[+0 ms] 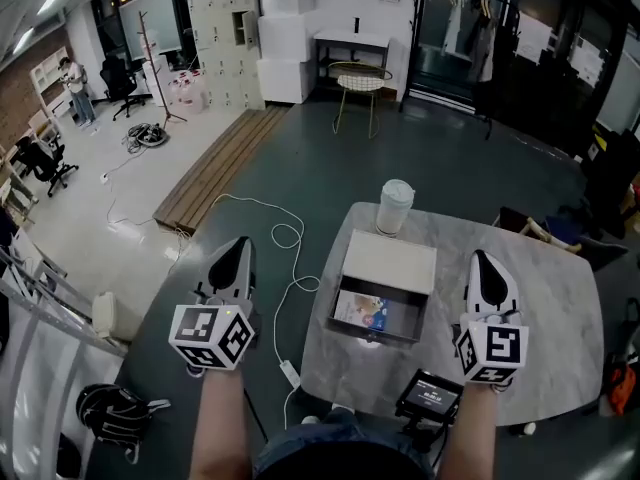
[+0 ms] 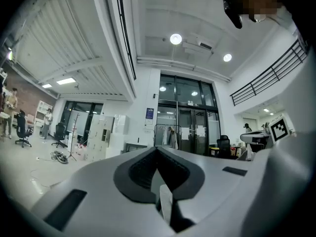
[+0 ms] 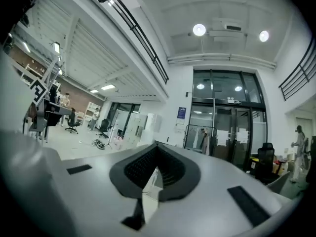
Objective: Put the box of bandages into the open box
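The open grey box sits on the marble table with its lid folded back. A blue and white box of bandages lies inside it. My left gripper is held up over the floor, left of the table, pointing level and away. My right gripper hovers above the table, right of the open box. In the left gripper view the left gripper is shut with its tips meeting and nothing between them. The right gripper looks the same in the right gripper view, also shut and empty.
A white lidded cup stands behind the open box. A black device with a screen sits at the table's near edge. A white cable runs across the floor left of the table. A wooden platform and a wire chair stand farther off.
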Demonstrator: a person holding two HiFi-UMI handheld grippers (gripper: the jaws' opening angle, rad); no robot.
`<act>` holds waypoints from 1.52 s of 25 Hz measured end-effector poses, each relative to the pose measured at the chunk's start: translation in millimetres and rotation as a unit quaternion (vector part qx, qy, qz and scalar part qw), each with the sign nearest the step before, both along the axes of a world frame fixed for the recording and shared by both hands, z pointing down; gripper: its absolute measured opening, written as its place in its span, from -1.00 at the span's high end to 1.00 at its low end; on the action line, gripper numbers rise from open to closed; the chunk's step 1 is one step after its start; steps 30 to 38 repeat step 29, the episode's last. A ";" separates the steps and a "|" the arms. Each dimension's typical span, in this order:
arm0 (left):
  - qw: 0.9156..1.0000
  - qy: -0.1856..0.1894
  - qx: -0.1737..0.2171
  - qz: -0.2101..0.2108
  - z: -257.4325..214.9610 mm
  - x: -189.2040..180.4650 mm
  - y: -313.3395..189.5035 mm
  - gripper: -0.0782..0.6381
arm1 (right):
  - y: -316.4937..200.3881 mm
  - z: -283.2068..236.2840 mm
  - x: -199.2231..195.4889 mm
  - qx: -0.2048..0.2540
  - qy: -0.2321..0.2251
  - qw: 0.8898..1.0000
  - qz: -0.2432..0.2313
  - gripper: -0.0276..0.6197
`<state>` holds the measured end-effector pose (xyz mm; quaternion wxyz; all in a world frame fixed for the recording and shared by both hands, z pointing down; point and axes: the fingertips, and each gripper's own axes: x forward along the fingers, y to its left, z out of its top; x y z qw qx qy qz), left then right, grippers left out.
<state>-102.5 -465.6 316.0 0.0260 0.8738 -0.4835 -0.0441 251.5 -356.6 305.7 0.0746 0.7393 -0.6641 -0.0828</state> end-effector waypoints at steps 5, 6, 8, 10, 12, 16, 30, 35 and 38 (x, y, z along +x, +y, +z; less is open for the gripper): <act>0.999 -0.008 0.006 0.045 2.9 43.2 -2.3 0.75 | 26.2 10.8 36.7 0.003 -0.016 0.998 0.054 0.84; 0.999 -0.008 0.009 0.052 2.7 50.0 -3.1 0.75 | 30.3 11.6 42.2 0.003 -0.015 0.998 0.062 0.84; 0.998 -0.008 0.014 0.063 3.0 62.5 -4.5 0.75 | 37.6 13.1 52.1 0.005 -0.015 0.997 0.075 0.84; 0.997 -0.008 0.018 0.073 4.5 73.0 -4.8 0.75 | 43.8 15.8 59.4 0.006 -0.016 0.996 0.086 0.84; 0.997 -0.008 0.021 0.078 6.2 80.9 -4.1 0.75 | 49.3 19.0 63.6 0.004 -0.014 0.996 0.092 0.84; 0.996 -0.009 0.024 0.085 6.9 93.4 -1.1 0.75 | 60.3 20.6 67.8 0.000 -0.008 0.995 0.100 0.84; 0.994 -0.011 0.032 0.107 7.2 116.8 6.0 0.75 | 72.3 21.4 77.6 0.007 -0.010 0.993 0.114 0.84; 0.994 -0.011 0.032 0.107 7.2 116.8 6.0 0.75 | 72.3 21.4 77.6 0.007 -0.010 0.993 0.114 0.84; 0.994 -0.011 0.032 0.107 7.2 116.8 6.0 0.75 | 72.3 21.4 77.6 0.007 -0.010 0.993 0.114 0.84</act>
